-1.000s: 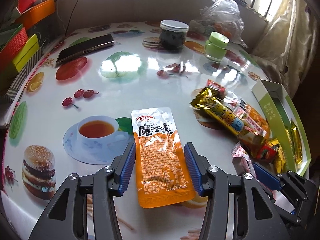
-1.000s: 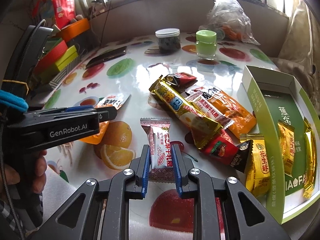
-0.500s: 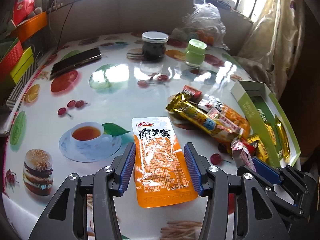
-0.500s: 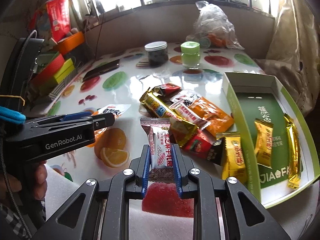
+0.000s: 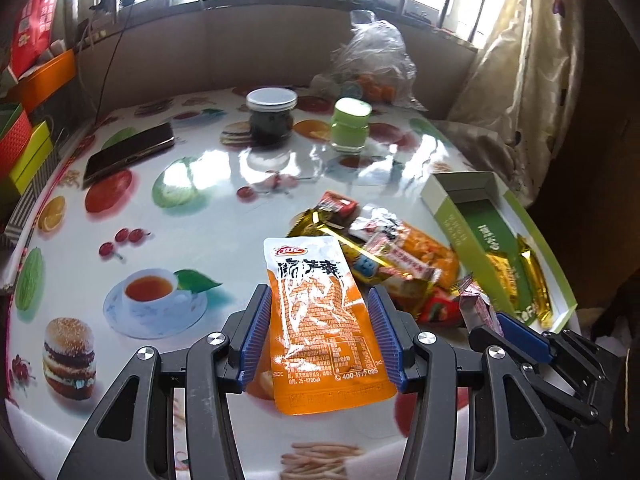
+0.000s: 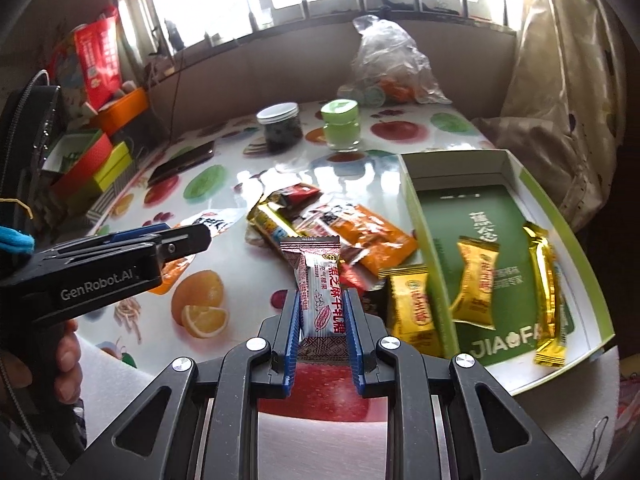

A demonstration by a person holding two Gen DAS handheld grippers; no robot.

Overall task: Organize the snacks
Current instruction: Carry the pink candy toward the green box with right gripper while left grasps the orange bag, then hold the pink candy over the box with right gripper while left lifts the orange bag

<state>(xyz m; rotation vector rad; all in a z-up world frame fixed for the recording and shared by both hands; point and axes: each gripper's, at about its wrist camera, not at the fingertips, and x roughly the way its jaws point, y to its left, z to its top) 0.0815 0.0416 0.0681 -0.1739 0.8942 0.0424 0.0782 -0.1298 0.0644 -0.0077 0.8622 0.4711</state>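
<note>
Your left gripper point(image 5: 320, 320) clamped one orange pouch point(image 5: 320, 320); your right gripper point(image 6: 322, 320) pinched one pink candy bar point(image 6: 320, 300). Right of it, the green box point(image 6: 424, 216) held three gold packets point(image 6: 476, 284).

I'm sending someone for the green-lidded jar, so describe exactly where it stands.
On the fruit-print table, look toward the far edge below the windows. Two jars stand before a clear plastic bag; the green-lidded jar is the right one, pale green, unlike the dark jar with a white lid.
</note>
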